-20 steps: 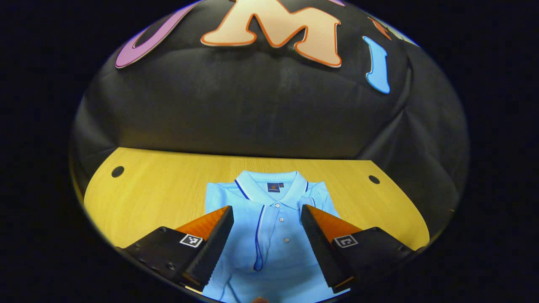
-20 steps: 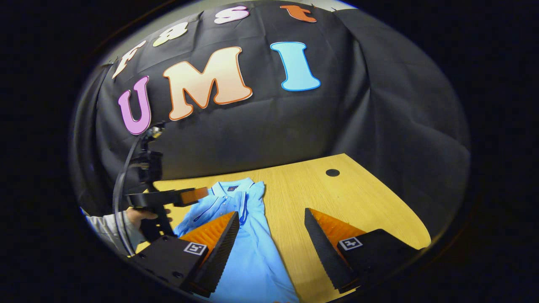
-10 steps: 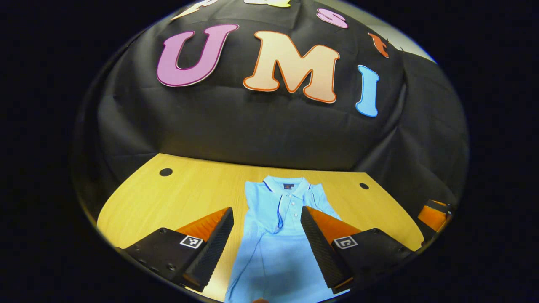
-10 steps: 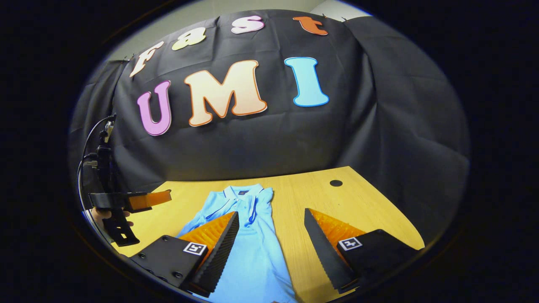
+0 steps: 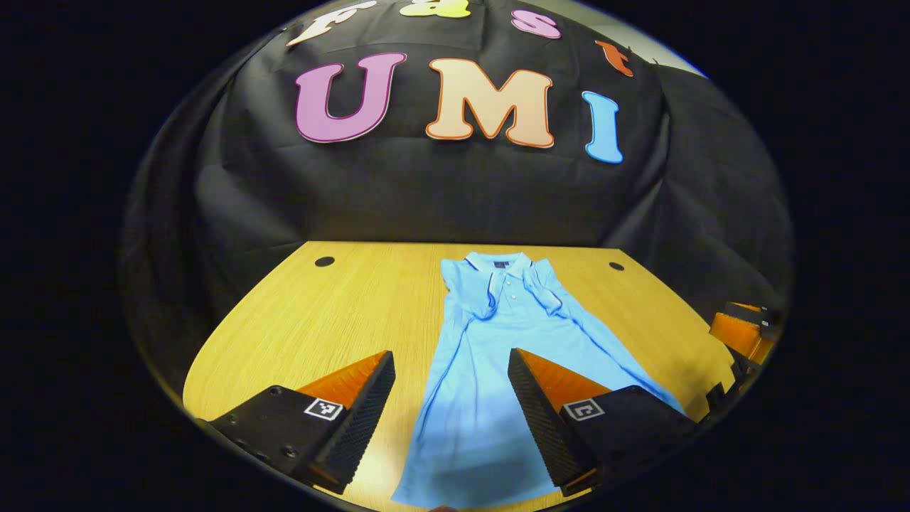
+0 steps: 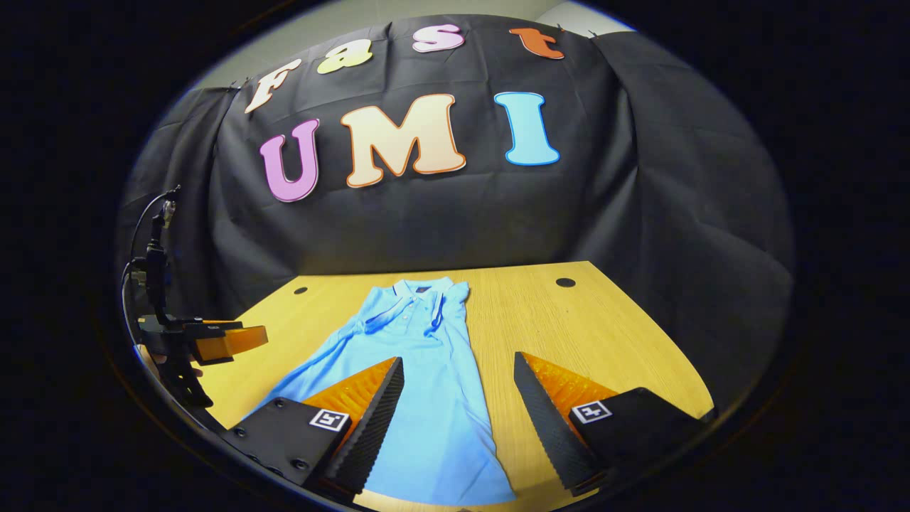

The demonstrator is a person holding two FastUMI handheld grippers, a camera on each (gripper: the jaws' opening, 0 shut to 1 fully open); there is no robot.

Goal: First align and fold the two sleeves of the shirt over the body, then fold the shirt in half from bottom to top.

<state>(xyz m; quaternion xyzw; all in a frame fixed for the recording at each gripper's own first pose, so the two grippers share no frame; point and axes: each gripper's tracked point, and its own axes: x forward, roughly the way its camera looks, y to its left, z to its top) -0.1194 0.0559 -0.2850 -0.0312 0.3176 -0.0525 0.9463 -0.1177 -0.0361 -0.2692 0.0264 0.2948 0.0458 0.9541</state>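
blue shirt (image 5: 490, 370) flat on table (image 5: 320, 320), sleeves seemingly folded; both grippers' jaws wide, holding nothing.

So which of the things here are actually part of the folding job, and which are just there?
Part of the job:
- blue shirt
- left hand-held gripper, open
- right hand-held gripper, open

Just there:
- wooden table
- black cloth wall

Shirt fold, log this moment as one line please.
shirt: flat on table, sleeves folded in, bottom fold not done | left gripper: open, above hem | right gripper: open, above hem
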